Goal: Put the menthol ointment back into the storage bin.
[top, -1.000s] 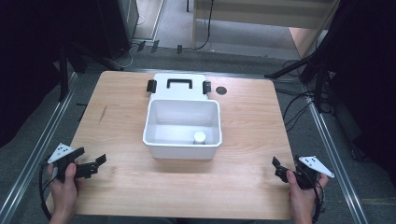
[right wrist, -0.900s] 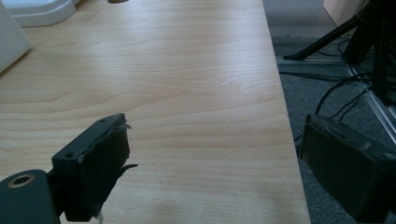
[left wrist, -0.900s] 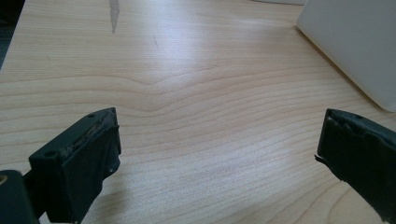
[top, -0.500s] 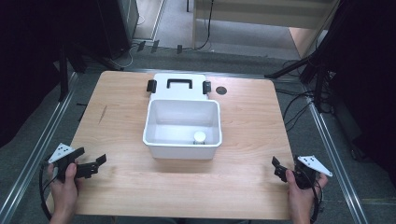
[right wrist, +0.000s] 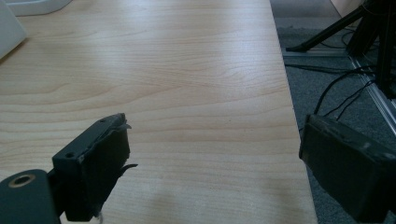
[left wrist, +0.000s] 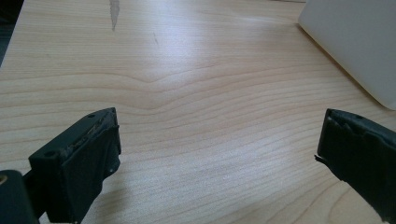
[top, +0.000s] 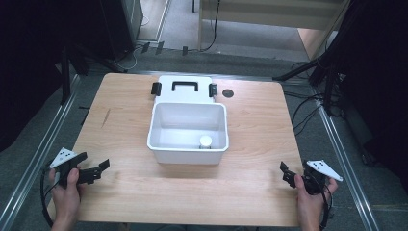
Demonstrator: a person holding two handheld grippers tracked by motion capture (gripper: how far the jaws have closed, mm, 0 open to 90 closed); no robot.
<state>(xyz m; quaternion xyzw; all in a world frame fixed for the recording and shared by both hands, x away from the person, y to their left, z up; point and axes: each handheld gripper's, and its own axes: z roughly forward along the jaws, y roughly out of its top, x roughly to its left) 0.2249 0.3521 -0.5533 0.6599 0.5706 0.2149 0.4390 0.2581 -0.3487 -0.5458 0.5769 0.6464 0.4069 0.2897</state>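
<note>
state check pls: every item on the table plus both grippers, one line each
white bin: upright, open on top, mid-table.
small white cylinder: inside the bin, near its front right corner.
white lid: off, flat behind the bin, touching its back rim.
left gripper: open, empty, near the table's front left.
right gripper: open, empty, near the front right.

The open white plastic bin (top: 188, 130) sits mid-table on the light wooden table (top: 250, 197), its white lid with a black handle (top: 184, 88) just behind; a small white round cap (top: 205, 141) lies inside (front right).
</note>
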